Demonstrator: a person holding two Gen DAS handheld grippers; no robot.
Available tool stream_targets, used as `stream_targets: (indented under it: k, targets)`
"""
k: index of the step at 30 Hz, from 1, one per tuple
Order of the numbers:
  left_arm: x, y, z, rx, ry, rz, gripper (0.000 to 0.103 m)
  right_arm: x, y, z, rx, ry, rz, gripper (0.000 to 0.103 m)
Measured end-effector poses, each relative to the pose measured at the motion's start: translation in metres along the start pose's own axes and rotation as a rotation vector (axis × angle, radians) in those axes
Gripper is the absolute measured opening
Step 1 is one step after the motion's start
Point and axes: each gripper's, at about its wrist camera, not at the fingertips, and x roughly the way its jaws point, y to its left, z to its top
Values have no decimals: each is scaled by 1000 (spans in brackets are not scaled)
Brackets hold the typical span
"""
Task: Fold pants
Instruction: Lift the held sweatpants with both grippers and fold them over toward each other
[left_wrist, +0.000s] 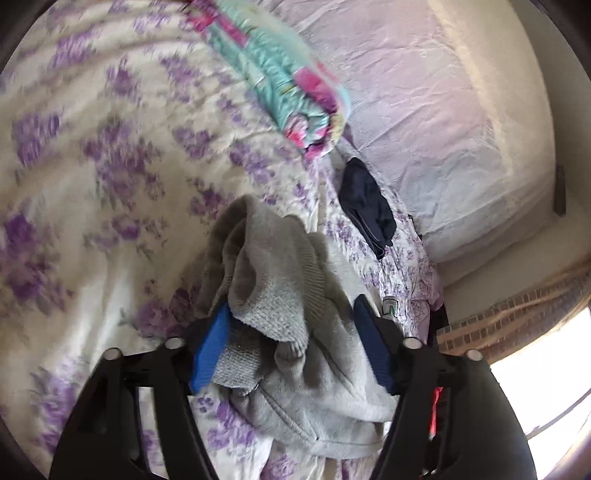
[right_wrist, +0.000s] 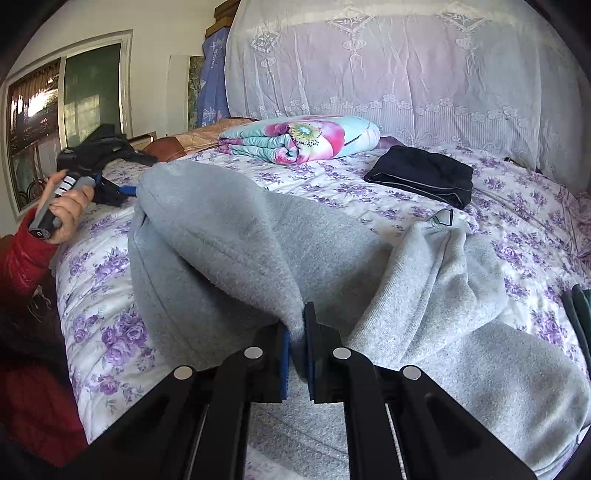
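Grey sweatpants (right_wrist: 229, 236) lie bunched on the floral bedsheet (right_wrist: 332, 184). My right gripper (right_wrist: 300, 332) is shut on a fold of the grey pants and lifts it off the bed. In the left wrist view the grey pants (left_wrist: 273, 295) hang between the blue pads (left_wrist: 212, 343) of my left gripper (left_wrist: 291, 325), whose jaws stand wide apart with a ribbed cuff draped against the left pad. The left gripper also shows at the far left of the right wrist view (right_wrist: 110, 184), held in a hand.
A folded dark navy garment (right_wrist: 421, 175) lies on the bed at the right; it also shows in the left wrist view (left_wrist: 365, 203). A folded floral quilt (right_wrist: 299, 142) sits by the lace-covered headboard (right_wrist: 388, 62). A window (right_wrist: 62, 107) is at the left.
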Motion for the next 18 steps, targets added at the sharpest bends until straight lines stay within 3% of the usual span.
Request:
stream_targets:
  k: [1,5,10,14,18]
  targets:
    - [3,1,0,-13,11,-6,34,0,0,0,4,0,1,9]
    - [-3,5,-5,-42,5,-23,23,-3,1,1,2,1,1,10]
    - [-16,-1,-7,5,26,-51,22,-21,11,8,-56,26,-15,10]
    - [-5,22,-17,-25,61,-40,22,-13,18,-12,-44,95,-2,10]
    - [-11,36,-26,-42,70,-98,24,-8,22,-23,-13,117,-15,10]
